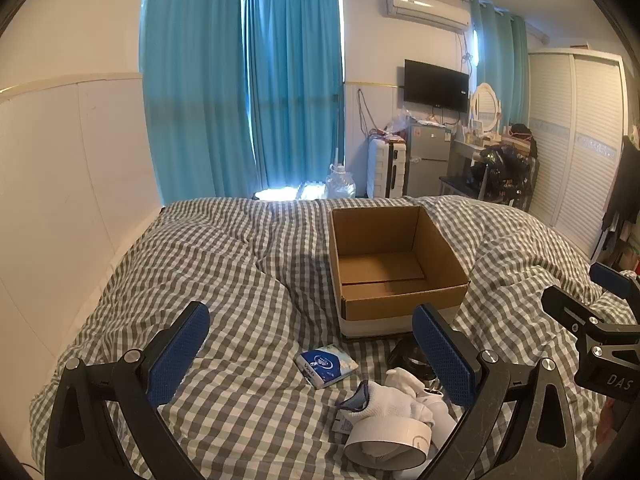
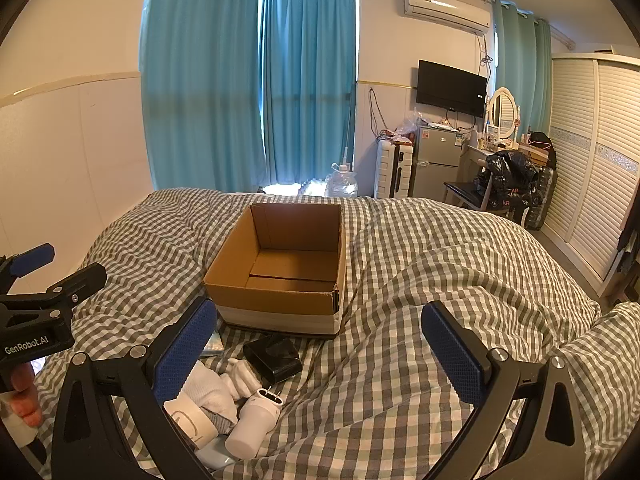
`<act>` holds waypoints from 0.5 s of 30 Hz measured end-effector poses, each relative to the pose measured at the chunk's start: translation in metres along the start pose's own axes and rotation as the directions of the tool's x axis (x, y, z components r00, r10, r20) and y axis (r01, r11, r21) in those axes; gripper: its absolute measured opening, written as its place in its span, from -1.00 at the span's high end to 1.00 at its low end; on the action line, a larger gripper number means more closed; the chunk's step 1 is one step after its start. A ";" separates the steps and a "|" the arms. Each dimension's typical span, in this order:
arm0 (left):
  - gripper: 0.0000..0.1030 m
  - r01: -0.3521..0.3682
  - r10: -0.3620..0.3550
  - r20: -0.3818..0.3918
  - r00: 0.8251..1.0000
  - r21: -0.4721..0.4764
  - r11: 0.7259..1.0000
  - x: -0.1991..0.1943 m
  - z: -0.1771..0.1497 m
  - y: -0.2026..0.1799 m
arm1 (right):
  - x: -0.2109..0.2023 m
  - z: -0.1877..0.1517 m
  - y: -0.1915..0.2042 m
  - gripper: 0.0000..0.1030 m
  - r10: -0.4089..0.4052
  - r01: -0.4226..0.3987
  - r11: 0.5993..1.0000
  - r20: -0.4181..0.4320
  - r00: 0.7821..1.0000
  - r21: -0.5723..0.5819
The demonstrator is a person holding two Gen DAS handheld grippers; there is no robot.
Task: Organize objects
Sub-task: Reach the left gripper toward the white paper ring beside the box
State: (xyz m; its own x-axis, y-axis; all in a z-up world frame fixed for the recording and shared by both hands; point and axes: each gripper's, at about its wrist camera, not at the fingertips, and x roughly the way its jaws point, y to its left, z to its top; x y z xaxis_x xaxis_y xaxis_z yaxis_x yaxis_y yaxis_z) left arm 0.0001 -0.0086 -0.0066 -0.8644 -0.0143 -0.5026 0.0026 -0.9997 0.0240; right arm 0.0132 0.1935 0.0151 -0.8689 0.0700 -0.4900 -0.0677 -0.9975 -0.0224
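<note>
Brown cardboard box (image 1: 396, 268) sits empty mid-bed; both the left hand-held gripper (image 1: 312, 356) and right hand-held gripper (image 2: 320, 354) are released. Sorting unstarted; next, grasp the blue tissue packet (image 1: 326, 365).

— What's the room like from where you stand?

— Bedroom. A bed (image 2: 460, 280) under a grey-and-white checked duvet fills the foreground, and teal curtains (image 2: 248, 88) are drawn across the corner windows, daylight glowing through and spilling onto the floor below them.

— And the far wall?

— White, with an air conditioner (image 2: 446, 10) high up, a dark television (image 2: 451, 88) beneath it, a small grey fridge (image 2: 438, 162), an oval mirror (image 2: 502, 112) and a white louvred wardrobe (image 2: 592, 152) at right.
</note>
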 end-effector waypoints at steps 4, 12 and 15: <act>-1.00 0.003 -0.003 -0.004 1.000 0.000 1.000 0.001 0.000 0.000 | -0.001 0.000 0.001 -1.00 0.000 0.000 1.000 -0.001 1.000 0.001; -1.00 0.004 -0.004 -0.010 1.000 0.001 1.000 0.001 0.000 0.000 | -0.003 0.002 -0.001 -1.00 -0.001 0.001 1.000 -0.003 1.000 0.000; -1.00 0.004 -0.004 -0.009 1.000 0.002 1.000 0.001 0.000 0.000 | -0.003 0.003 0.000 -0.99 0.005 -0.005 1.000 -0.004 1.000 -0.004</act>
State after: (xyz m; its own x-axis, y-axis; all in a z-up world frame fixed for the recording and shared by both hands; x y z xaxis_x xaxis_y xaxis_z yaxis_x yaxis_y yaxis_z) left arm -0.0007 -0.0082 -0.0075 -0.8599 -0.0100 -0.5104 -0.0022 -0.9997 0.0234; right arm 0.0142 0.1931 0.0191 -0.8674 0.0646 -0.4934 -0.0611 -0.9979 -0.0232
